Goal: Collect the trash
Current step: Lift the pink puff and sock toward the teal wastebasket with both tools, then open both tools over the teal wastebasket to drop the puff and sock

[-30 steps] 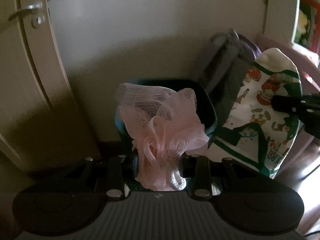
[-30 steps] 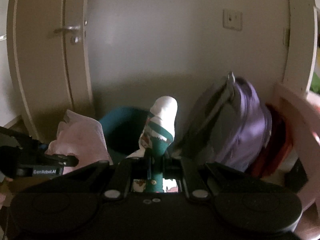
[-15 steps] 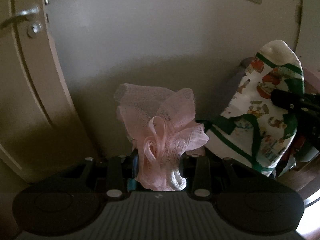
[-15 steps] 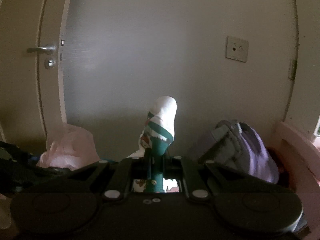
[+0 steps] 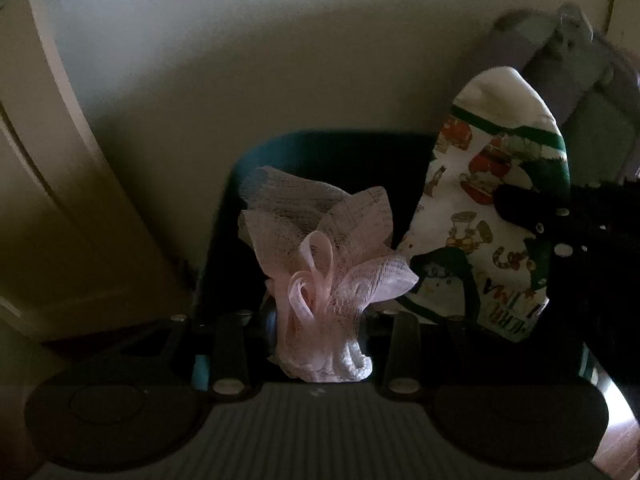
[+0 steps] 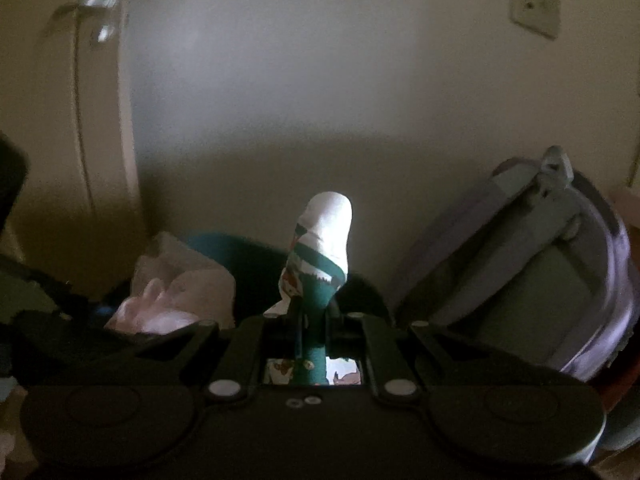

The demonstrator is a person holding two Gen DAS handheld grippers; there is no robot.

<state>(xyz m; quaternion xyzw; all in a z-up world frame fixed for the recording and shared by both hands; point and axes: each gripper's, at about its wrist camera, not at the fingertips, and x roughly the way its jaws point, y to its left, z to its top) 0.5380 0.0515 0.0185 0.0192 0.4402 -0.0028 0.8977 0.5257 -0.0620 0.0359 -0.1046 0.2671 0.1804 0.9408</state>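
My left gripper [image 5: 318, 320] is shut on a pink mesh pouch with a ribbon [image 5: 320, 248] and holds it upright in front of a dark teal bin [image 5: 320, 148] that stands against the wall. My right gripper [image 6: 314, 320] is shut on a white and green printed sock [image 6: 322, 248], held upright over the bin [image 6: 240, 248]. The sock [image 5: 492, 220] shows to the right of the pouch in the left wrist view, with the right gripper's finger across it. The pouch [image 6: 176, 292] shows at lower left in the right wrist view.
A purple and grey backpack [image 6: 540, 280] leans against the wall right of the bin. A white door with a metal handle [image 6: 92, 4] is on the left. A wall socket [image 6: 534, 8] sits high on the right.
Both views have tilted back down toward the bin after rising half a second ago. The bin and backpack are in view again and look closer. Both grips are unchanged.
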